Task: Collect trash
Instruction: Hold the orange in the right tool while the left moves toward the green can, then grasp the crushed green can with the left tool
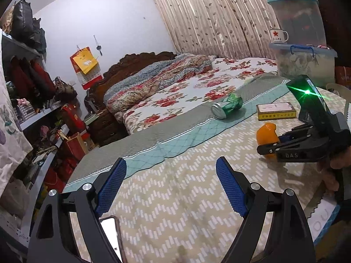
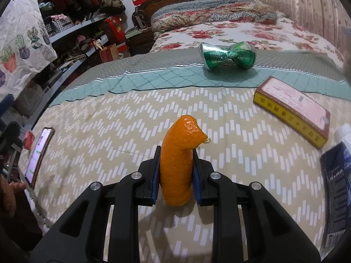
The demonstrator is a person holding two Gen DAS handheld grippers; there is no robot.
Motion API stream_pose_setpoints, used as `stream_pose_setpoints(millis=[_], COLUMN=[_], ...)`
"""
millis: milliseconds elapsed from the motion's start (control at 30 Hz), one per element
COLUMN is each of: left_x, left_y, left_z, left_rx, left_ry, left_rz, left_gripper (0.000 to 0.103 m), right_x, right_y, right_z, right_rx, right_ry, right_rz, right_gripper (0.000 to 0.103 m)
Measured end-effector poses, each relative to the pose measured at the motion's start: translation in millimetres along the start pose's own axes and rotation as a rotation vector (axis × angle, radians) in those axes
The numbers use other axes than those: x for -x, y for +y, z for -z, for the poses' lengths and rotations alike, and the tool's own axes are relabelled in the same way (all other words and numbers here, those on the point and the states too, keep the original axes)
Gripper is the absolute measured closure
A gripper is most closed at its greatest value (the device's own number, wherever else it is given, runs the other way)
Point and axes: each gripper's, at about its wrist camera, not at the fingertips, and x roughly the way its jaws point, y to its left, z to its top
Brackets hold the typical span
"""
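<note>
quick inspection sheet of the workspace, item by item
surface: patterned cloth with a teal border covering the table.
job's things: orange peel clamped in the right tool; crushed green can lying on its side at the far edge; yellow box lying flat to the can's right.
clutter: phone at the left edge; dark packet at the right edge.
grippers: right tool shut on the peel; left tool open, holding nothing.
cables: nothing seen.
surroundings: bed with floral bedding, curtain, packed shelves, stacked storage bins.
</note>
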Motion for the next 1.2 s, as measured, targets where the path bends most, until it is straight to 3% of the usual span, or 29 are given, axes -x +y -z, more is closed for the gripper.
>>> stream_pose_setpoints(millis=[633,867,933,1000,1133,1200], left_x=[-35.7,-98.0,-119.6,-145.1,-202.1,-229.2], left_y=[-39.4,-40.3,-47.4,-54.8,-86.4,-101.3], left_z=[-55.0,-106.5,-121.6,-137.4,-162.1,-164.4], left_rx=[0.049,0.102,0.105,0.113,-0.051,-0.131], left_ry=[0.115,0.211,0.219,0.216,0.203,0.222], left_rz=[0.204,0.344,0.379,0.402,0.385,0.428], left_gripper=[0.023,0.022,0.015,0.015,0.013,0.013], right_x=[90.7,124.6,131.8,137.6,151.9,158.5], right_y=[-41.4,-82.6,-95.3,-107.2,-130.6,-139.1], right_z=[21.3,27.4,28.4,28.2,27.3,25.2], right_rx=[-0.024,-0.112,-0.139,-0.164,-0.214,-0.23], right_ry=[-0.176,-0.268,-0.288,-0.303,-0.328,-0.338], right_rz=[-0.05,-0.026,-0.011,0.006,0.045,0.071], right_gripper=[0.076,0.076,0.076,0.076,0.076,0.076])
